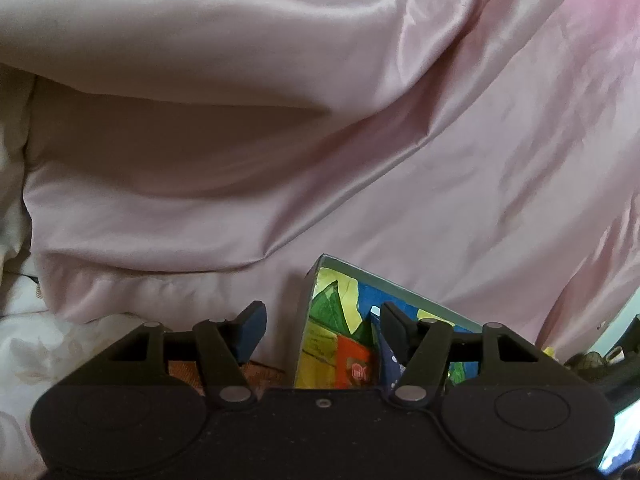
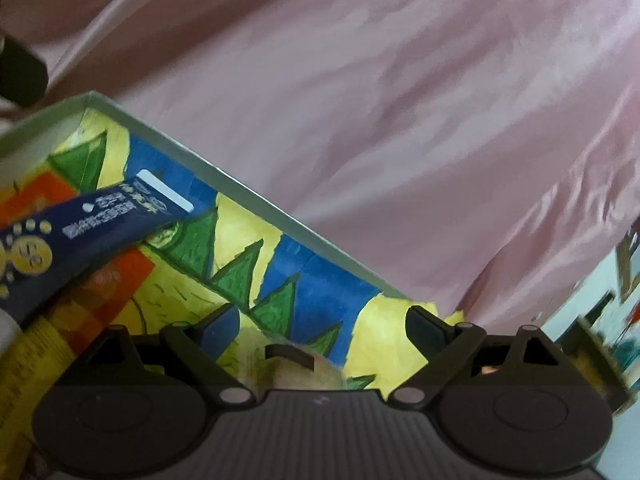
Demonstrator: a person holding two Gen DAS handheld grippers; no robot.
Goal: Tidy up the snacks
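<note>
Both my left jaws [image 1: 322,330] and right jaws [image 2: 323,330] stand apart and empty over the painted yellow-blue-green cardboard box [image 2: 256,196], dark blue snack packet [image 2: 80,228] inside; next, fetch another snack.

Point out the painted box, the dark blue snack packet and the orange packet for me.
painted box [image 2: 256,200]: right wrist view, grey top rim of its far wall.
dark blue snack packet [image 2: 100,220]: right wrist view, printed middle of the wrapper.
orange packet [image 1: 354,364]: left wrist view, orange front face.
</note>
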